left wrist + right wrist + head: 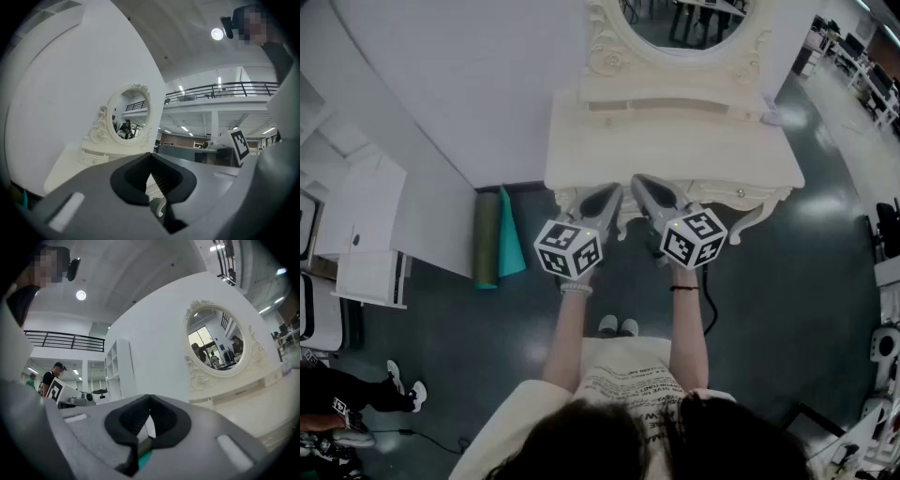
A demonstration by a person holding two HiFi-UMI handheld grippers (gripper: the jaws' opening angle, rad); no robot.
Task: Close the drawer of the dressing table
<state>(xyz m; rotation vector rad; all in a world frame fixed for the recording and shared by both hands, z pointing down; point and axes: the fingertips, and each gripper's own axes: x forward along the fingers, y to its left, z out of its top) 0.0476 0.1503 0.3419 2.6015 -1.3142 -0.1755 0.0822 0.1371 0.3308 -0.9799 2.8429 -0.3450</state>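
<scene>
Left gripper [151, 155]: jaws pressed together at the tips, nothing between them. Right gripper [150, 398]: the same, pads meeting, empty. Seen from the head view, both tips sit close side by side at the middle of the front edge of the cream carved wooden dressing table [675, 155], left gripper [609, 194] just beside right gripper [643, 183], noses tucked in under the lip of the top. The drawer [624, 216] belongs there, in the carved front apron below that edge. The grippers cover most of its face, so I cannot tell whether it is fully home or a little proud. Handling, as a judgement: a light wooden drawer on plain runners, stiff in itself and apt to skew and bind if pushed off-centre; the painted face is smooth and may mark. It wants a flat, square push on the middle of the face with closed tips, no pinching, and a slow finish so that the oval mirror [684, 23] at the back edge does not shake. Pose: both grippers level, pointing straight at the table front, black-and-white marker cubes [568, 249] toward the person, forearms stretched forward and nearly parallel, wrists straight. The person stands square to the table. A rolled green mat [487, 240] stands on the floor off the table's left corner.
</scene>
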